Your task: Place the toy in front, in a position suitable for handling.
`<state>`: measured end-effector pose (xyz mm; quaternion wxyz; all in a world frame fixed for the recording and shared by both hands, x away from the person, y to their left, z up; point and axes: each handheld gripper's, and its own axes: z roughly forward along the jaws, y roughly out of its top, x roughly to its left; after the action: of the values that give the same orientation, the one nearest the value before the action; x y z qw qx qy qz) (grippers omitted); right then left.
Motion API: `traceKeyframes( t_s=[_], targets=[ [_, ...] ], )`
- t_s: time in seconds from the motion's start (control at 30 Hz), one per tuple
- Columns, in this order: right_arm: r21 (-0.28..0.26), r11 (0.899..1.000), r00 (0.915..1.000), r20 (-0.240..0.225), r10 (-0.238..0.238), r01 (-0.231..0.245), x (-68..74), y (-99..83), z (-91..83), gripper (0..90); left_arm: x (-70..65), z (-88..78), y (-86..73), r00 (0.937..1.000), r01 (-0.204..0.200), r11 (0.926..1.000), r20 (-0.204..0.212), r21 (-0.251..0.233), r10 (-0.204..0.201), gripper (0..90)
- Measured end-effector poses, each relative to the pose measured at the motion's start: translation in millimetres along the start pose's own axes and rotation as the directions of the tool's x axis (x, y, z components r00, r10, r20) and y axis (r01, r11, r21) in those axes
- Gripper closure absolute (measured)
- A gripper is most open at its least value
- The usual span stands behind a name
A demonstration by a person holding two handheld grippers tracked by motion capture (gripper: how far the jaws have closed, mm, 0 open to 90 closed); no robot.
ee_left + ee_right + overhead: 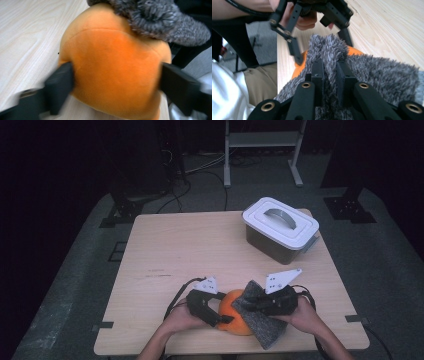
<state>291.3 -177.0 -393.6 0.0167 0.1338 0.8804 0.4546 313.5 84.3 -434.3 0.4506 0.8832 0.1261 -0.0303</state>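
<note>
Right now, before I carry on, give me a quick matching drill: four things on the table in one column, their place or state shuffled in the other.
1. orange plush ball
2. grey fuzzy cloth
3. lidded container
4. left gripper

A. pinched in the right gripper
B. far right of the table, lid on
C. jaws on either side of the ball
D. near edge, partly under the cloth

Pairs: 1-D, 2-A, 3-B, 4-C
</note>
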Motion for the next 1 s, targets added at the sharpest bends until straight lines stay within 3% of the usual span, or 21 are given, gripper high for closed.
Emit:
traceKeyframes(
  t_s=[0.03, 0.1, 0.2, 0.27, 0.37, 0.5, 0.63, 0.73, 0.8, 1.0],
  targets=[
    [0.007, 1.000, 0.9997, 0.013, -0.018, 0.018, 1.7, 5.1, -0.3, 77.3, -1.9, -1.7, 1.2, 0.9998, -0.016, 0.9998, -0.010, -0.007, 0.016, 28.0],
    [-0.003, 0.999, 0.9988, 0.028, -0.041, 0.041, 3.5, 12.6, -0.5, 77.5, -7.0, -4.8, 5.0, 0.9983, -0.054, 0.9984, -0.024, -0.016, 0.053, 32.8],
    [-0.016, 0.997, 0.9962, 0.048, -0.073, 0.074, 5.0, 28.5, 6.6, 77.5, -14.3, -1.7, 8.1, 0.9948, -0.098, 0.9952, -0.030, 0.001, 0.098, 33.9],
    [0.001, 0.996, 0.9950, 0.053, -0.084, 0.084, 3.7, 32.7, 13.6, 77.4, -14.3, -1.9, 6.1, 0.9940, -0.102, 0.9946, -0.038, 0.019, 0.103, 33.8],
    [0.001, 0.998, 0.9962, 0.054, -0.069, 0.069, 0.0, 27.3, 14.5, 77.4, -11.3, -4.2, -0.2, 0.9951, -0.092, 0.9955, -0.034, 0.022, 0.093, 33.7],
    [-0.038, 0.999, 0.9975, 0.071, 0.004, -0.001, -8.4, 7.4, 0.2, 77.3, -10.3, -3.7, -1.2, 0.9961, -0.084, 0.9964, -0.026, 0.012, 0.085, 30.8],
    [-0.079, 0.996, 0.9958, 0.076, 0.052, -0.045, -11.1, -12.7, -12.2, 77.2, -9.5, -1.1, 5.1, 0.9983, -0.058, 0.9982, -0.007, -0.014, 0.058, 17.3],
    [-0.101, 0.994, 0.9983, 0.038, 0.044, -0.040, -5.4, -18.2, -11.3, 77.2, -6.0, 2.3, 7.5, 0.9999, -0.010, 0.9998, 0.005, -0.016, 0.010, 8.9],
    [-0.102, 0.994, 0.9996, -0.004, 0.029, -0.029, -1.6, -16.6, -6.2, 77.2, -5.5, 4.8, 7.2, 1.0000, 0.001, 1.0000, 0.009, -0.009, -0.001, 9.1],
    [-0.078, 0.997, 0.9999, -0.002, -0.015, 0.015, 1.8, 2.6, 11.6, 77.1, -13.7, 5.1, 3.2, 0.9964, -0.074, 0.9968, -0.039, 0.032, 0.075, 31.2]
  ],
)
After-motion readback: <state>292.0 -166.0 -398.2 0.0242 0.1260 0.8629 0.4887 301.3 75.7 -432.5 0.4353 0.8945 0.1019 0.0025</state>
